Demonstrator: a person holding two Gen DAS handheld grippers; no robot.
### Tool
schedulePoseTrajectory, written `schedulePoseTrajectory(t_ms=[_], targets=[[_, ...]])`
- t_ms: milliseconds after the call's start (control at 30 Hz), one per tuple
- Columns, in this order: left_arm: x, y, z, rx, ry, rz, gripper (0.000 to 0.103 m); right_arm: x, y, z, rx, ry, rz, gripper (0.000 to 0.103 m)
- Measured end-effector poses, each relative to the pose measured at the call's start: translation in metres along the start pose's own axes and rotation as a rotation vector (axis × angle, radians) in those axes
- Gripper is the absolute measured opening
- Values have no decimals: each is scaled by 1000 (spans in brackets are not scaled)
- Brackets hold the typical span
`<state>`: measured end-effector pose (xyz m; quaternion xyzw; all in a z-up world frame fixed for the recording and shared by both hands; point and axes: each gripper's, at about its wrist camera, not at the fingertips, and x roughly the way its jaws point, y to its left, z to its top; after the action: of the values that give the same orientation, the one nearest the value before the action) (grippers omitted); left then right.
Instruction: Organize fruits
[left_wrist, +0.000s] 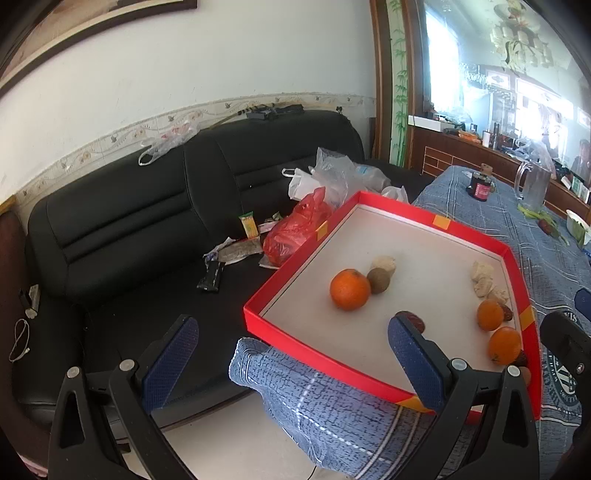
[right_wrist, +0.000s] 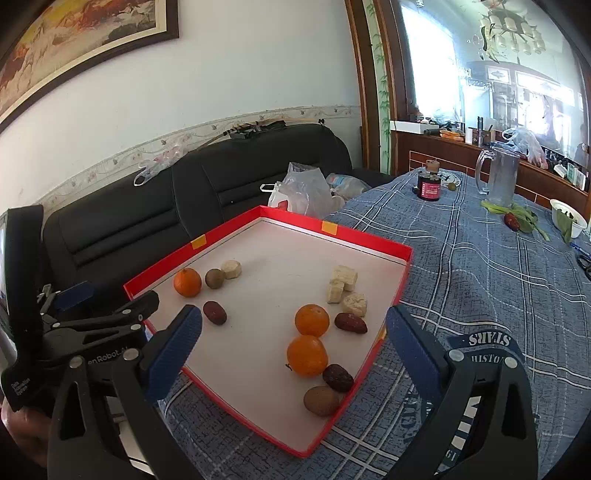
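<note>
A red tray (right_wrist: 369, 238) with a white floor lies on the table. At its left sit an orange (right_wrist: 187, 282), a brown round fruit (right_wrist: 214, 277), a pale chunk (right_wrist: 231, 269) and a red date (right_wrist: 214, 312). Toward its right side lie two oranges (right_wrist: 312, 319) (right_wrist: 307, 355), dates (right_wrist: 350, 322) (right_wrist: 338, 377), pale chunks (right_wrist: 343, 277) and another brown fruit (right_wrist: 322, 400). My right gripper (right_wrist: 294, 332) hangs open above the tray's near edge, holding nothing. My left gripper (left_wrist: 291, 350) is open and empty at the tray's near left corner.
A blue plaid cloth (right_wrist: 480, 277) covers the table. At its far end stand a glass pitcher (right_wrist: 498, 177), a dark jar (right_wrist: 428, 184) and a white bowl with greens (right_wrist: 569, 219). A black sofa (left_wrist: 129, 229) with plastic bags (left_wrist: 295, 229) runs along the left.
</note>
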<state>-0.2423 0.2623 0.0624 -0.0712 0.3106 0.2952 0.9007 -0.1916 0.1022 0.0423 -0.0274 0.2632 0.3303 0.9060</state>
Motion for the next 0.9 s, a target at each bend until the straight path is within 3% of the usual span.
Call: schedulePoseTrajectory(t_ms=[467, 900], targets=[[17, 21, -2, -36, 15, 27, 103, 18, 13, 3, 1, 15, 10, 100], [13, 12, -1, -13, 15, 23, 103, 15, 1, 2, 39, 12, 11, 100]])
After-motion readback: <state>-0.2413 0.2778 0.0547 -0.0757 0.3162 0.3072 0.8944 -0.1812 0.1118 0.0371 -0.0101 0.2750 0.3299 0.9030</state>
